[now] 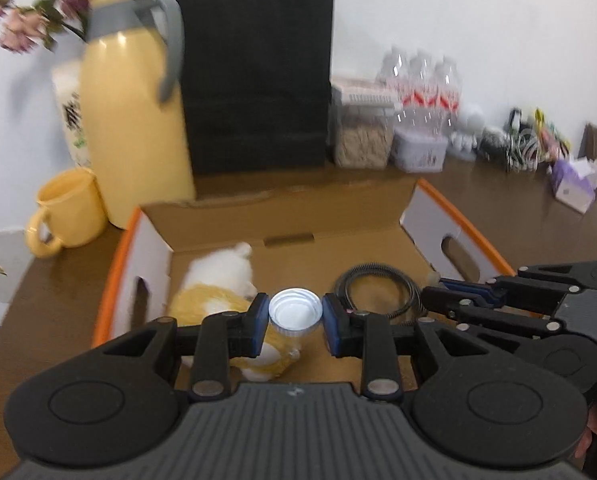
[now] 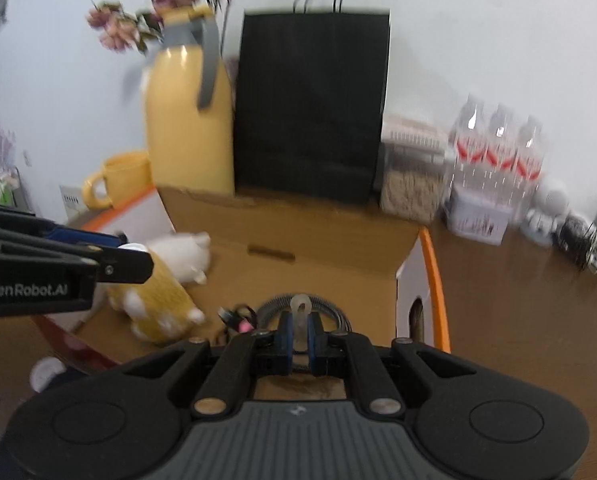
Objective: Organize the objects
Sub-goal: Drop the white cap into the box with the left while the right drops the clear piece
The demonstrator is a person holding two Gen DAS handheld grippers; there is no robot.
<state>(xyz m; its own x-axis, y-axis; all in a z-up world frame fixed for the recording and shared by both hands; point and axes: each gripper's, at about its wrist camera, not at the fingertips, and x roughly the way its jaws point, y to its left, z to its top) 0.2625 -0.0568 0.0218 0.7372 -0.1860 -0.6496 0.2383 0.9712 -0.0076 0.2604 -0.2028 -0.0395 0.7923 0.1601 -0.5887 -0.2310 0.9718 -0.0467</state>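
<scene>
left tongs [image 1: 295, 324]: your blue pads are pinching a small clear bottle with a white cap [image 1: 295, 312] by its top, cap facing the camera. It hangs over the near part of the box, right above the plush.
right tongs [image 2: 298, 338]: pressed together on a little translucent tab with a hole in it [image 2: 301, 306]. Can't tell what the tab belongs to, the rest is hidden behind the pads.
cardboard box [image 1: 298, 220]: open, brown inside, white sides with orange edging and cut-out handles. It sits on the brown table [image 1: 498, 208], and both your tongs are over it, side by side.
plush toy [image 1: 222, 280]: white and yellow, lying in the left half of the box, partly under your left tongs.
black cable coil [image 1: 378, 288]: lying flat on the box floor, right half, just beyond the tip of your right tongs.
yellow thermos [image 1: 134, 120]: tall, grey handle, standing just behind the box's far left corner.
yellow mug [image 1: 68, 212]: left of the thermos, beside the box.
black paper bag [image 1: 258, 76]: upright against the wall, right behind the box.
flowers [image 1: 26, 20]: pinkish, blurry, behind the thermos.
back right of table: a clear jar of grainy stuff [image 1: 362, 140], a pack of water bottles [image 1: 422, 84], further along a tangle of cables [image 1: 526, 148] and a purple tissue pack [image 1: 574, 184].
sharpness: everything's a bit smeared, so small details are tough to read.
</scene>
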